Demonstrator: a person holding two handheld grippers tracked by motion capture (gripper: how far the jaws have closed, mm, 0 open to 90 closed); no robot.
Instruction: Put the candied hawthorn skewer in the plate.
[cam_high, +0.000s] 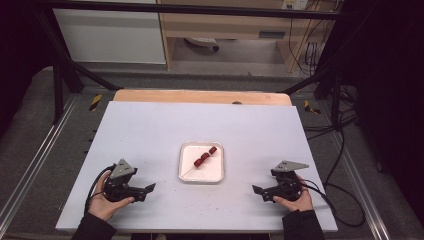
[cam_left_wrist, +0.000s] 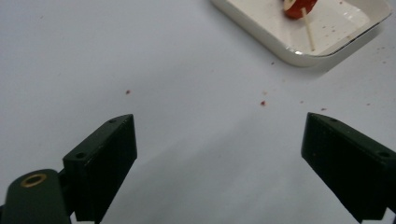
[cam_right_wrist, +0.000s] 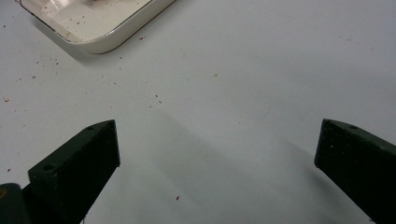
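Here, skewer (cam_high: 204, 159) of soft red fruit in tray (cam_high: 186, 172), at twelve o'clock; light, fragile; grasp bare stick. Left gripper (cam_high: 148, 190) and right gripper (cam_high: 257, 191) wide, empty.

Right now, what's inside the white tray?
Inside the white tray lies a wooden skewer with red pieces threaded on it, plus crumbs. The tray floor beneath the pieces is hidden.

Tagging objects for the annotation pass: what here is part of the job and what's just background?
Part of the job:
- skewer of red pieces, lying in the dish
- white dish, mid-table
- left gripper, open, nothing between its jaws
- right gripper, open, nothing between its jaws

Just lying about:
- red crumbs on the white table
- wooden board at the far edge
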